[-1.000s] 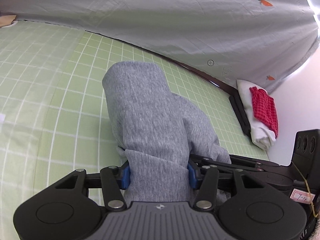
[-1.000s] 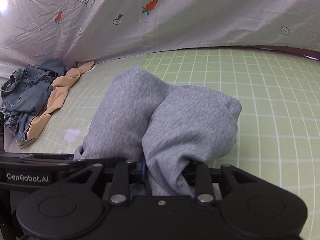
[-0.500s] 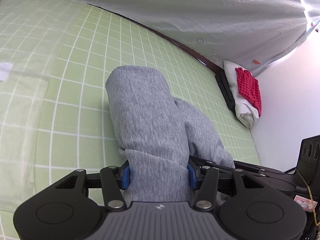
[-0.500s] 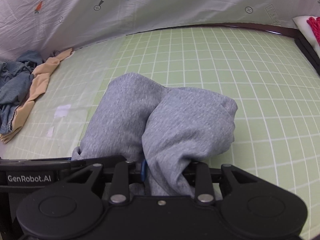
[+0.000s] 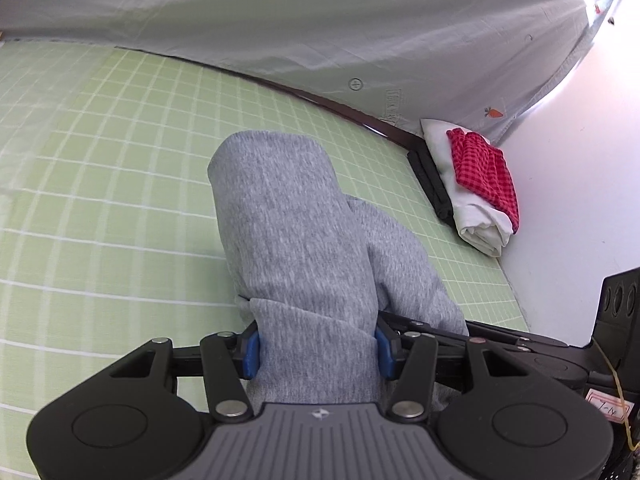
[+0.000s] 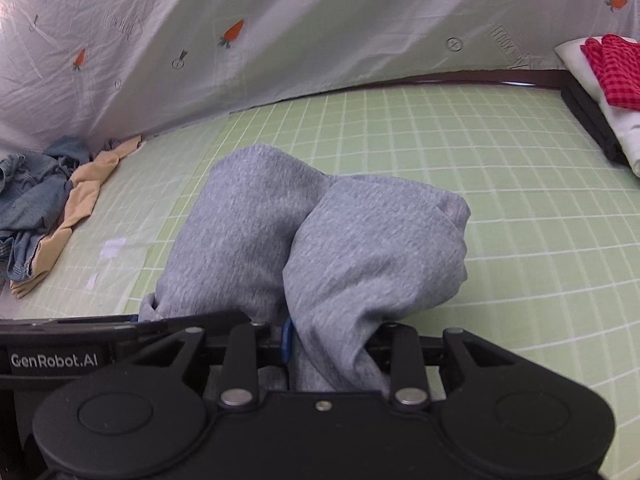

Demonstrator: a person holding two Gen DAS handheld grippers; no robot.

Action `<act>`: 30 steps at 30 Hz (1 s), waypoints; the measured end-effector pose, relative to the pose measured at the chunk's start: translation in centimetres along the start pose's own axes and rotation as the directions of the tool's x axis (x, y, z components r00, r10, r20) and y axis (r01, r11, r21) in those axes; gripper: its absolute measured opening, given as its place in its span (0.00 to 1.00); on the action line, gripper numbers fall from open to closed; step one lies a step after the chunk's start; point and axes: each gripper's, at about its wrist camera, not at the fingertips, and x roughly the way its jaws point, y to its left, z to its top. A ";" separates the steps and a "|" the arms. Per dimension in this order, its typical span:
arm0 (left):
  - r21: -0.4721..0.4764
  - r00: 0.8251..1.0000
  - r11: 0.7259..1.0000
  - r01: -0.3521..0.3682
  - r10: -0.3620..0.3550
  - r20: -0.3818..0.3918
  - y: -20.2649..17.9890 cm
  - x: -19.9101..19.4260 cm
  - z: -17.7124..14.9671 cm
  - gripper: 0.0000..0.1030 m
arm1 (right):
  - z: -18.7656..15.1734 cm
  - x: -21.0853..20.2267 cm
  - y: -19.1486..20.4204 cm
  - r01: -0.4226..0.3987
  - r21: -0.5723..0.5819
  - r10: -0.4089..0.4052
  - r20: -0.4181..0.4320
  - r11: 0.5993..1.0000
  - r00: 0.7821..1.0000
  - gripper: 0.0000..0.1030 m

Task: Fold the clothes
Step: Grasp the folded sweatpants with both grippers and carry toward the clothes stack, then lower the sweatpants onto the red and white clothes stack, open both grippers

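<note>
The grey garment (image 5: 296,248) fills the centre of both views, draped forward over the green grid-pattern sheet (image 5: 100,200). Its lower edge is hidden behind the gripper bodies, so the garment type cannot be determined.

The left gripper (image 5: 316,350) has its jaws clamped on one bunch of the grey fabric; both blue pads press against the cloth. The right gripper (image 6: 332,340) has its jaws closed on a second bunch; only the left blue pad is visible, the other being covered by fabric. In the right wrist view, the left gripper's side panel at lower left reads "GenRobot.AI". In the left wrist view, a small handwritten tag at lower right is too small to read.

The hanging white cloth (image 6: 320,20) across the upper frame carries carrot prints and faint mirrored text that cannot be read.

At right, a red checked cloth (image 5: 484,172) lies on a folded white item (image 5: 476,220). At left of the right wrist view lie crumpled denim (image 6: 28,196) and a tan garment (image 6: 84,192), partly cut off.
</note>
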 end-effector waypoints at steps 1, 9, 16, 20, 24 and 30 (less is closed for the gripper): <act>-0.001 1.000 1.000 -0.011 0.011 0.005 -2.1 1.1 -0.3 0.52 | 0.0 -0.5 -2.1 -0.009 -0.008 0.009 0.013 1.000 1.000 0.30; 0.026 0.999 0.999 0.041 -0.040 -0.007 -20.1 11.3 -1.6 0.52 | 1.8 -6.6 -20.1 0.042 -0.086 -0.032 0.117 0.995 0.993 0.29; 0.134 0.988 0.980 0.148 -0.140 -0.067 -32.0 18.7 -0.1 0.52 | 3.0 -13.1 -32.0 0.170 -0.026 -0.160 0.217 0.985 0.963 0.28; 0.177 0.982 0.966 0.188 -0.181 -0.056 -36.1 21.4 2.6 0.52 | 4.9 -14.5 -36.4 0.200 0.014 -0.195 0.279 0.980 0.940 0.26; 0.198 0.973 0.955 0.222 -0.230 0.020 -38.1 23.5 7.8 0.52 | 9.0 -15.6 -38.4 0.233 -0.004 -0.214 0.382 0.972 0.899 0.26; 0.234 0.944 0.935 0.268 -0.303 0.132 -41.2 26.6 15.6 0.53 | 17.6 -15.9 -40.7 0.275 -0.060 -0.198 0.549 0.960 0.812 0.26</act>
